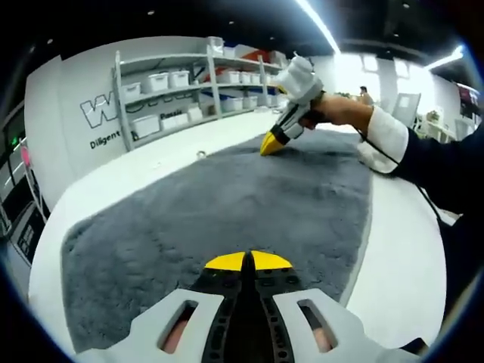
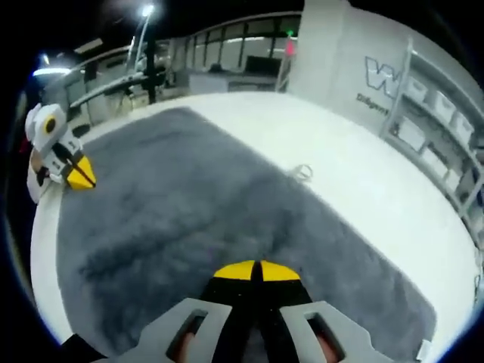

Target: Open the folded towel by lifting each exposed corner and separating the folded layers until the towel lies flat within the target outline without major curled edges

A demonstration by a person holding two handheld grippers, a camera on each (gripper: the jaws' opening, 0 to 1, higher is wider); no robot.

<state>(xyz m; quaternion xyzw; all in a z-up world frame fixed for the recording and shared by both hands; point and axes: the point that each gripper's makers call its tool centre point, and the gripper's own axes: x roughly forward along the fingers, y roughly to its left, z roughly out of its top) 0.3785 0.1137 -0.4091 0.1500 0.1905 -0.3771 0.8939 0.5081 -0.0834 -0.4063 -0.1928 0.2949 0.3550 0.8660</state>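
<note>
**Grey towel spread out, both jaw pairs closed at opposite edges**

The grey towel (image 1: 227, 204) lay opened across the white desk (image 1: 136, 174), covering most of its middle, with bare white margin showing along its sides. In the left gripper view, the left hand-held gripper (image 1: 248, 261) sat low over the near edge of the towel, its yellow-tipped jaws pressed together; whether a pinch of cloth was caught between them could not be told. At the far right corner, the right hand-held gripper (image 1: 272, 142) pointed its yellow tips down onto the pile, held by a person's hand (image 1: 340, 110) in a white cuff and dark sleeve.

In the right gripper view, the right hand-held gripper (image 2: 255, 269) also had its jaws together over the towel (image 2: 197, 219), and the left hand-held gripper (image 2: 79, 174) showed at the far left edge, near the towel's border. A small loop-like object (image 2: 302, 172) lay on the desk (image 2: 363, 189) just beside the towel's long edge; what it was could not be made out.

No folded layer was visible, so the unfolding looked essentially finished and the step in hand seemed to be the final flattening at opposite corners. No target outline could be seen. The next move probably called for a gentle outward pull at the two ends to take out slack, then a check of the borders for any curl before letting go.

Shelving with white bins (image 1: 189, 83) stood against the far wall.
</note>
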